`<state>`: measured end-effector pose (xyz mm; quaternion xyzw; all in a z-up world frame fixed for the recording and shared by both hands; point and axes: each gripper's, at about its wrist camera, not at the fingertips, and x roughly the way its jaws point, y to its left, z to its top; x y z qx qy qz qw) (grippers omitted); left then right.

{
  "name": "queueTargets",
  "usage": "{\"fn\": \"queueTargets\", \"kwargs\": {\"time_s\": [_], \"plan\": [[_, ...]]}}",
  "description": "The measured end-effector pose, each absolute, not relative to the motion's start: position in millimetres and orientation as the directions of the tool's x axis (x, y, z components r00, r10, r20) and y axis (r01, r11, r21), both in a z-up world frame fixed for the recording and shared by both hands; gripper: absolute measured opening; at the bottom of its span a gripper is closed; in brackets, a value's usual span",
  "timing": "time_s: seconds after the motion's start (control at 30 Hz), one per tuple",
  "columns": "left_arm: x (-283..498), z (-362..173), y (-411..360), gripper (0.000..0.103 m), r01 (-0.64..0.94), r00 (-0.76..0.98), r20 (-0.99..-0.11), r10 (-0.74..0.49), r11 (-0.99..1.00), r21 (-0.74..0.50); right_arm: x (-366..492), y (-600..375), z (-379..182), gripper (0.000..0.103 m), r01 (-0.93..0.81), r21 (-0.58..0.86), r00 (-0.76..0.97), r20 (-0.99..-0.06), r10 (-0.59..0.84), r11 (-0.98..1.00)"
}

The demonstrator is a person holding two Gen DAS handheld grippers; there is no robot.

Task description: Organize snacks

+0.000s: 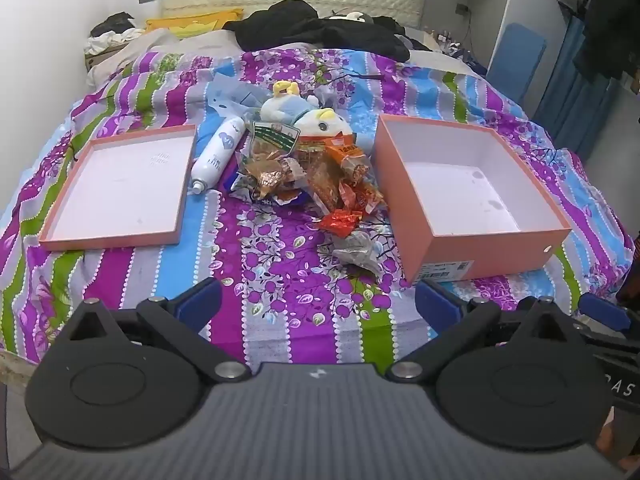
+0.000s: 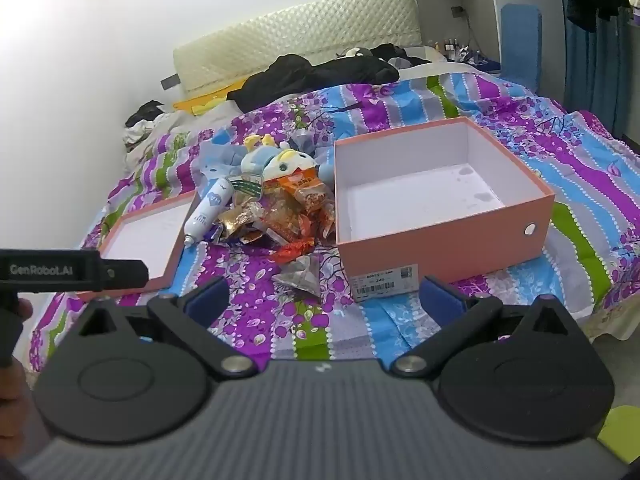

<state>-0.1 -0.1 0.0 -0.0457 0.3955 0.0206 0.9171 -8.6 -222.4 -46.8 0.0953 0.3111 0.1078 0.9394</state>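
A pile of wrapped snacks (image 1: 308, 176) lies on the bed between a shallow pink box lid (image 1: 120, 188) on the left and a deep pink box (image 1: 468, 196) on the right. Both have nothing in them. A red packet (image 1: 340, 222) and a grey packet (image 1: 356, 254) lie nearest me. My left gripper (image 1: 318, 304) is open and empty, well short of the pile. My right gripper (image 2: 324, 300) is open and empty, near the box's labelled front wall (image 2: 384, 280). The pile (image 2: 280, 216), lid (image 2: 148, 236) and box (image 2: 440, 232) also show in the right wrist view.
A white spray bottle (image 1: 218, 152) and a plush duck toy (image 1: 308, 114) lie against the pile. Black clothes (image 1: 320, 28) and a yellow pillow (image 1: 192, 24) sit by the headboard. The bed's near edge is just below my grippers. The left gripper's body (image 2: 72, 272) shows at left.
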Motion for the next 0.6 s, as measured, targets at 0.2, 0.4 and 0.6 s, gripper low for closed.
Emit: {"fn": "queueTargets", "kwargs": {"time_s": [0.2,0.4,0.6], "plan": [[-3.1,0.8,3.0,0.103,-0.070,0.691,-0.723,-0.008,0.995,-0.078,-8.6,-221.8,-47.3,0.103,-0.151,0.249,0.774,-0.572,0.271,0.957],[-2.7,4.2,-3.0,0.103,-0.064,0.694,-0.720,-0.002,0.996,-0.065,-10.9,-223.7,-42.9,0.103,-0.150,0.247,0.782,-0.563,0.267,0.957],[-1.5,3.8,-2.9,0.103,-0.059,0.697,-0.717,-0.004,0.996,-0.063,-8.0,-223.0,-45.7,0.103,-0.142,0.240,0.785,-0.563,0.257,0.960]]}}
